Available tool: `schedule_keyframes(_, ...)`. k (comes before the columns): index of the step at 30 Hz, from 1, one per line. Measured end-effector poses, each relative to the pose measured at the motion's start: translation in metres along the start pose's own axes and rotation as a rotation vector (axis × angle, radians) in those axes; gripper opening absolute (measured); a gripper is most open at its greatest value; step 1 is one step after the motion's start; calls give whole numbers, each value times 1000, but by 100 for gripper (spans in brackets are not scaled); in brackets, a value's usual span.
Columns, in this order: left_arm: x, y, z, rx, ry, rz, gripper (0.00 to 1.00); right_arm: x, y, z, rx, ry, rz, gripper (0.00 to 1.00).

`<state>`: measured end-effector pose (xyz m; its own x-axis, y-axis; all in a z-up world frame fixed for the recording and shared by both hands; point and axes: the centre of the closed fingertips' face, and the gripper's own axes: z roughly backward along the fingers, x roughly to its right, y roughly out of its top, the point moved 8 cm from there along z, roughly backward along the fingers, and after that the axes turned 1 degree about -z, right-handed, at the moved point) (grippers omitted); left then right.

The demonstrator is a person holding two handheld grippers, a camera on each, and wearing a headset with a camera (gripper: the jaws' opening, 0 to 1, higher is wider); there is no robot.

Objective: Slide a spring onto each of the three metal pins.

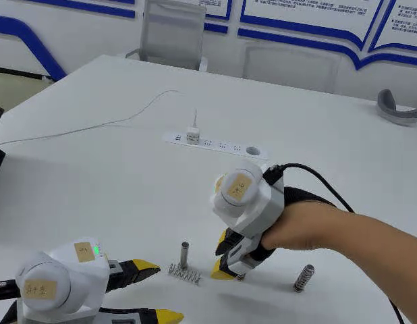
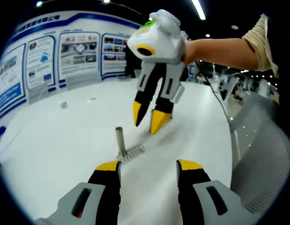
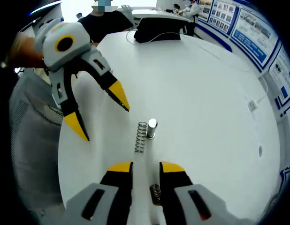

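A bare metal pin (image 1: 185, 254) stands upright on the white table (image 1: 114, 182), and a loose spring (image 1: 184, 273) lies flat at its base. Both show in the left gripper view, pin (image 2: 119, 138) and spring (image 2: 132, 153), just ahead of my open left gripper (image 2: 148, 164). My right gripper (image 1: 223, 256) points down at the table just right of them, jaws a little apart. A spring-covered pin (image 3: 155, 193) sits between its fingers, close to the right one; a grip is not visible. Another pin wearing a spring (image 1: 303, 277) stands further right.
A white power strip (image 1: 215, 143) with a plugged-in adapter (image 1: 193, 135) and a thin cable (image 1: 94, 125) lies mid-table. A grey chair (image 1: 171, 30) stands at the far edge, and a grey curved object (image 1: 399, 108) lies at the right. A mesh chair (image 2: 262, 154) is beside the table.
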<state>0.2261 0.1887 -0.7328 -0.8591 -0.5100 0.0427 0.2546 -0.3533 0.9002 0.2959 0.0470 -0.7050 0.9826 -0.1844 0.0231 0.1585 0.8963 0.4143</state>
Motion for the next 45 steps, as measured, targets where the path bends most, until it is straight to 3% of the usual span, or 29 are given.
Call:
schedule_keyframes(14,-1,-1,1,1,5,4,48,-7,11,-16,10,9,2,20)
schedule_keyframes(45,0,-2,4,-7,7,3,48,-13,10,-39,-18,10,-28,13)
